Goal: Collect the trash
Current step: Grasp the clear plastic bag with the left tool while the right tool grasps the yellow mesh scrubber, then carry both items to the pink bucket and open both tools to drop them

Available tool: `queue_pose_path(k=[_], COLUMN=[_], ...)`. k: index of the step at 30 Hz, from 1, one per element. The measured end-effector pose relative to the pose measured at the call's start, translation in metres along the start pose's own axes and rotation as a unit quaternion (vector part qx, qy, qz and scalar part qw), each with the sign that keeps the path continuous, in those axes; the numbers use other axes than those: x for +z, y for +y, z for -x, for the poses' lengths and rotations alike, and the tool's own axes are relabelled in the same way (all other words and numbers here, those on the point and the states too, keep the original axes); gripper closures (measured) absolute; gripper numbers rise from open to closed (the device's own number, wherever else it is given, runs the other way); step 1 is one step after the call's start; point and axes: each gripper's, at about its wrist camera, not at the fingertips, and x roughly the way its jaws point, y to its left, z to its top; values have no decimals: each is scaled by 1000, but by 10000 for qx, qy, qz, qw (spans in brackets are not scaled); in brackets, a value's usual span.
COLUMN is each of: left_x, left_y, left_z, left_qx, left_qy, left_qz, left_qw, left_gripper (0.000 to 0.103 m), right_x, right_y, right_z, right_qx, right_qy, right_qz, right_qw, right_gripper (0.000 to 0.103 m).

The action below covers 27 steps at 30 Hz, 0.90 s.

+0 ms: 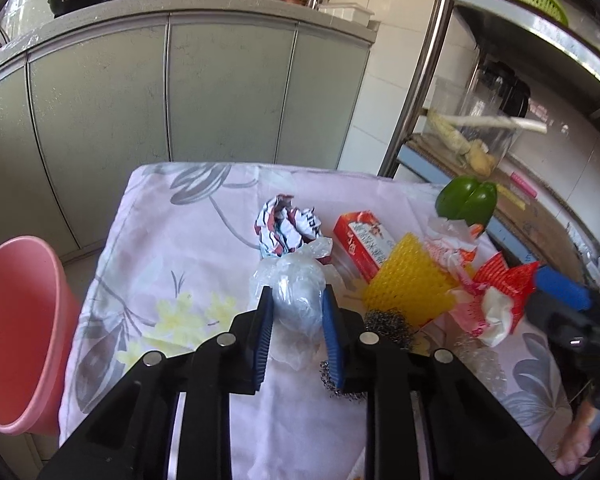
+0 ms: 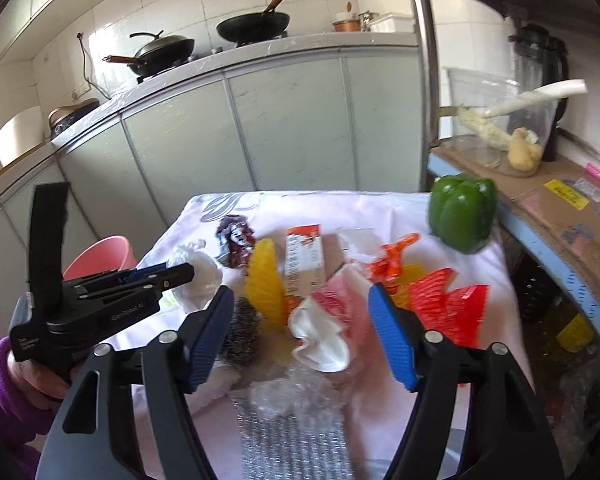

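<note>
Left fingers: the left gripper [image 1: 297,312] had its blue fingers [image 1: 332,320] pinched onto the clear plastic bag wad [image 1: 296,300], one pad on each flank. The bag bulged out between them, so I'd call that a grip.

Right fingers: the right gripper [image 2: 306,336] stood spread wide, nothing touching either pad. The white-and-pink wrapper [image 2: 324,332] lay between the fingers and a bit beyond the tips.

Where the trash was: all of it on the floral tabletop [image 1: 160,240]. Ahead of the left fingertips sat the crumpled printed paper [image 1: 286,226]; off to their right were the red carton [image 1: 360,240] and the yellow mesh pad [image 1: 408,280]. The pink bin [image 1: 20,336] stood well off to the left, below the tabletop edge.

How the bag should handle: my guess is super light, soft and a bit slippery, so it'll squash rather than resist. Pinching the fat middle of the wad seemed right; a loose film edge would probably slide out.

The wrapper: looked just as floppy and light. I'd grab it at the bunched white fold, not the flat pink part.

Not trash, probably: the green pepper [image 2: 462,212] and the steel scourer [image 2: 242,336], I'd leave those.

Hard to make out: the underside of the bag wad was hidden behind the fingers, the scourer was half covered in the left view, and the near stuff in the right view was blurry, something clear and bubbly that I couldn't name.
</note>
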Motion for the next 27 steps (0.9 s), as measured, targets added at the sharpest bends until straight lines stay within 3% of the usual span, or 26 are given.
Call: queue_pose_path(k=[4, 15, 20, 27], left_x=[3, 4, 3, 1], left_y=[2, 29, 44, 62], left_z=[20, 68, 81, 95], left_qx=[-15, 66, 79, 144], left_qy=[-236, -598, -698, -858], left_qz=[-17, 185, 328, 510], left_qw=[9997, 9980, 9970, 9949], left_gripper=[80, 80, 80, 80], right_x=[5, 11, 9, 21], right_y=[8, 23, 21, 27], right_z=[-13, -54, -66, -50], right_qx=[199, 134, -6, 104], right_qy=[186, 642, 913, 641], right_qz=[-35, -67, -182, -180], right_qw=[9996, 9978, 9957, 9977], right_gripper=[48, 73, 93, 94])
